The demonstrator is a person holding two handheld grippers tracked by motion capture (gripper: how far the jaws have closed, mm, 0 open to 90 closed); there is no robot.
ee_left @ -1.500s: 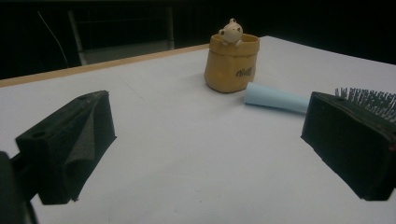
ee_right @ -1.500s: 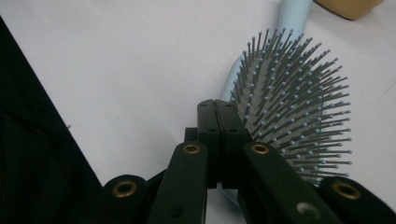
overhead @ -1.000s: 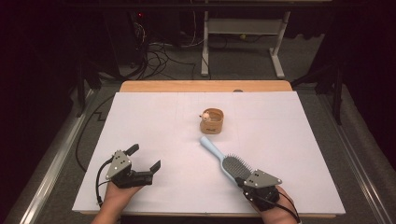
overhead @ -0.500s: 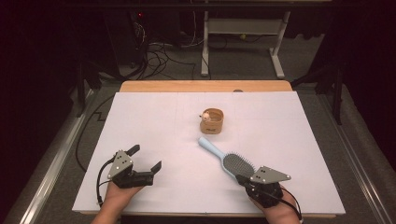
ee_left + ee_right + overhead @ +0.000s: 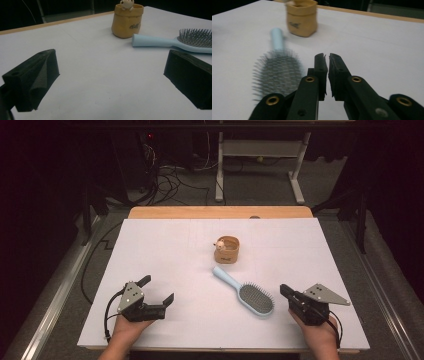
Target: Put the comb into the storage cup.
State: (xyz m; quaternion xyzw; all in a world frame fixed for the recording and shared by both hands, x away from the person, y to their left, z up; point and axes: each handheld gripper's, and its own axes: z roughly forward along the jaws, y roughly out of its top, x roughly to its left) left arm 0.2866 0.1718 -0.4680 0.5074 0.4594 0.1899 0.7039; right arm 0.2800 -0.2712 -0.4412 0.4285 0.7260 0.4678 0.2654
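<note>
The white-covered wooden bench carries a small tan fabric pouch at its centre, toward the far edge, with a small pale toy figure in its mouth on the left side. Just before the pouch lies a light-blue plastic hairbrush, its handle toward the pouch and its bristled head toward the near right. The left hand-held gripper rests at the near left, well apart from the hairbrush; the right hand-held gripper rests at the near right, just beside the brush head.
</note>
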